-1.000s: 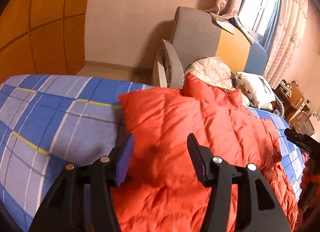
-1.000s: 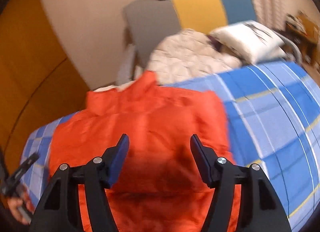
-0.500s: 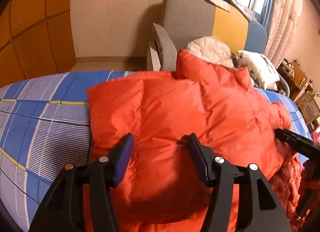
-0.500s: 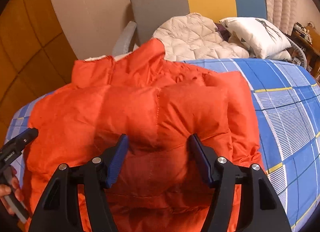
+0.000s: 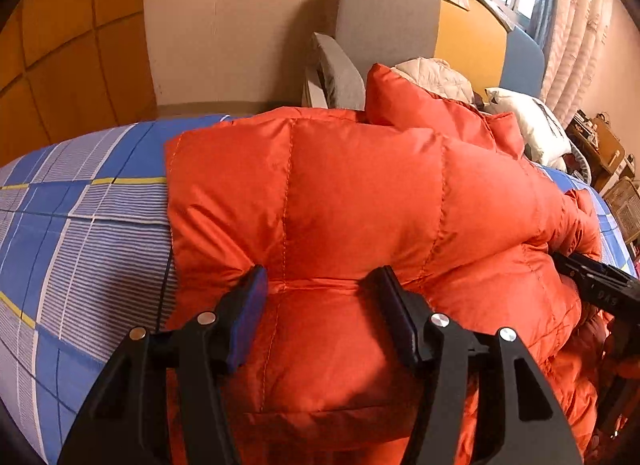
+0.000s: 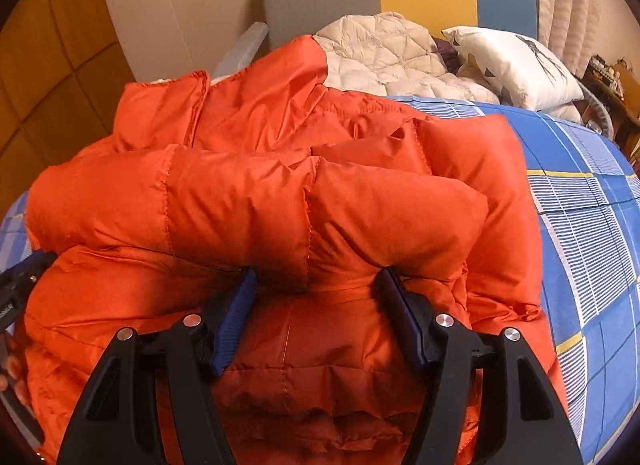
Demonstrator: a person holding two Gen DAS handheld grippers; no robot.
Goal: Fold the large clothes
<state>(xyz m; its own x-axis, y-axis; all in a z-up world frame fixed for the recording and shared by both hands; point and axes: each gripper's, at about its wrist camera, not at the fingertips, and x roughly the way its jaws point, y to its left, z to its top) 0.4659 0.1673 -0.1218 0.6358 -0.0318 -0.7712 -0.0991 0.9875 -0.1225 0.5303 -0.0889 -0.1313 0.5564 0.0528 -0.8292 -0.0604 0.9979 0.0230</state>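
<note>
Only in the left wrist view: right gripper [image 5: 596,285] at the jacket's far edge (jaw spread not visible there). Only in the right wrist view: left gripper [image 6: 20,281], edge-on. One orange puffer jacket [image 5: 360,201], quilted, folded over itself, lying on the blue checked bedspread [image 5: 80,205]. Two grippers, each spread wide, fingers [image 6: 234,313] pressed against the fold, gripping nothing.

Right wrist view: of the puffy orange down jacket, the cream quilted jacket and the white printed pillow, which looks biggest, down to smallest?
1. Puffy orange down jacket, by far, though it lies nearest the camera.
2. and 3. Cream quilted jacket and white printed pillow look alike; partly hidden, so unranked.
</note>
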